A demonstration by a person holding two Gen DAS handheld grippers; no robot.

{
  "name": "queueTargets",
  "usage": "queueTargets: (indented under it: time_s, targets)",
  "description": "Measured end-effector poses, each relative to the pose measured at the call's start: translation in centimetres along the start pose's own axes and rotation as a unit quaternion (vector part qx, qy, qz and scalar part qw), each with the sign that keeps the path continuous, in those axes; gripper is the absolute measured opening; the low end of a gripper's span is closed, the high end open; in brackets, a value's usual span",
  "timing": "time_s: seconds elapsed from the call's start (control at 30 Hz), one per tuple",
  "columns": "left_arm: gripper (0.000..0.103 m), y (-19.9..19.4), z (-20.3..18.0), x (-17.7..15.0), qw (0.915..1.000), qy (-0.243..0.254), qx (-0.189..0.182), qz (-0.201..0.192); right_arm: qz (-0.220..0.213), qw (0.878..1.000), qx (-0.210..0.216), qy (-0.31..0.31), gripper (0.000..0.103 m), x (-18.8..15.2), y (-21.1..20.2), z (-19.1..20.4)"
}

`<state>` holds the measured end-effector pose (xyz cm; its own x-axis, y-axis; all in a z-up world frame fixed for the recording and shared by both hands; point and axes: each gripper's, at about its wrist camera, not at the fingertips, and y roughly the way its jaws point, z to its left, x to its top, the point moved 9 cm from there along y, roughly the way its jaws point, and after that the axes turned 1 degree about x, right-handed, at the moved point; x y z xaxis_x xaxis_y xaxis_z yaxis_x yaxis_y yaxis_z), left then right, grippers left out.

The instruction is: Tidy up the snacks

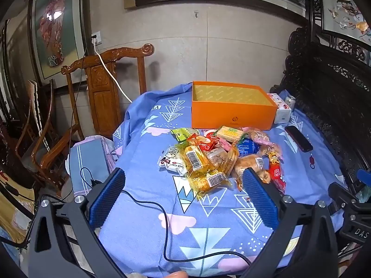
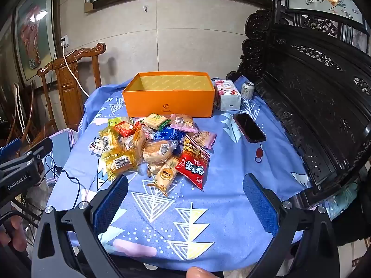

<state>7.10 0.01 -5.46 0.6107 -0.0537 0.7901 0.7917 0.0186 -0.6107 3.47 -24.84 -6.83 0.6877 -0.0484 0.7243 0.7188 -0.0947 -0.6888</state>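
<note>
Nothing packed yet: orange box (image 2: 170, 92) apparently empty at the bench's far side, snack pile (image 2: 153, 143) heaped just before it. Left gripper (image 1: 183, 199) and right gripper (image 2: 185, 199) above the near edge, jaws wide apart, holding nothing.

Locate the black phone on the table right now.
The black smartphone lies flat on the blue patterned tablecloth, right of the snack pile and just in front of the white tissue box beside the open orange cardboard box.
</note>
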Motion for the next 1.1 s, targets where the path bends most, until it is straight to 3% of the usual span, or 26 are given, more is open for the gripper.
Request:
queueTargets:
  time_s: [1.1]
  targets:
    - [0.099, -0.05, -0.06, -0.01, 1.0000, -0.002, -0.003, 0.000, -0.002, 1.000, -0.001, 0.000, 0.100, -0.10, -0.15, -0.07]
